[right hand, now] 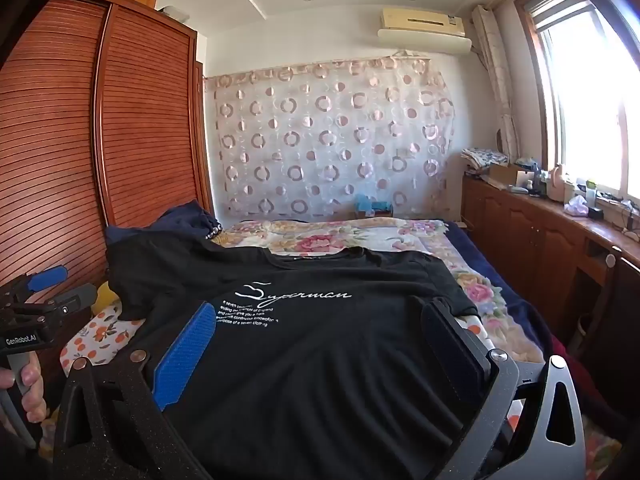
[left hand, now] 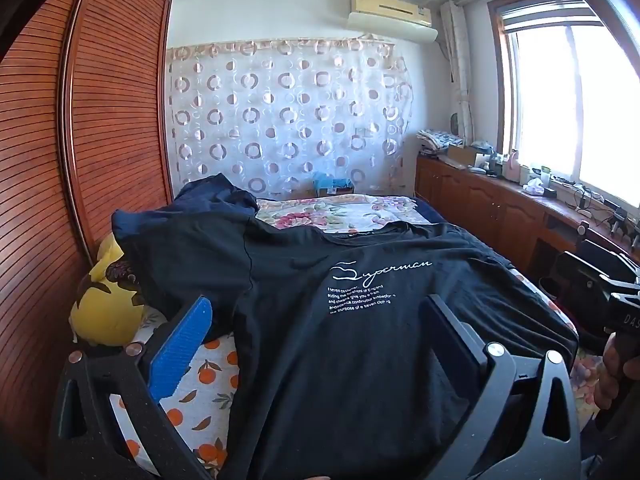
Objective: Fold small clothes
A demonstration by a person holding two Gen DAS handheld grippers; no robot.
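Observation:
A black T-shirt [left hand: 340, 320] with white "Superman" lettering lies spread front-up on the bed; it also shows in the right wrist view [right hand: 320, 340]. My left gripper [left hand: 316, 320] is open, hovering over the shirt's lower left part, its jaws wide apart and nothing between them. My right gripper [right hand: 320, 328] is open over the shirt's lower right part, also empty. The left gripper's body shows at the left edge of the right wrist view [right hand: 36, 312]; the right one's body shows at the right edge of the left wrist view [left hand: 600, 292].
A dark navy garment [left hand: 208, 200] lies heaped behind the shirt at the left. A yellow pillow [left hand: 104, 312] sits by the wooden wardrobe [left hand: 80, 160]. A floral bedspread [right hand: 360, 240] covers the bed. A cluttered wooden cabinet [right hand: 560, 232] runs along the right under the window.

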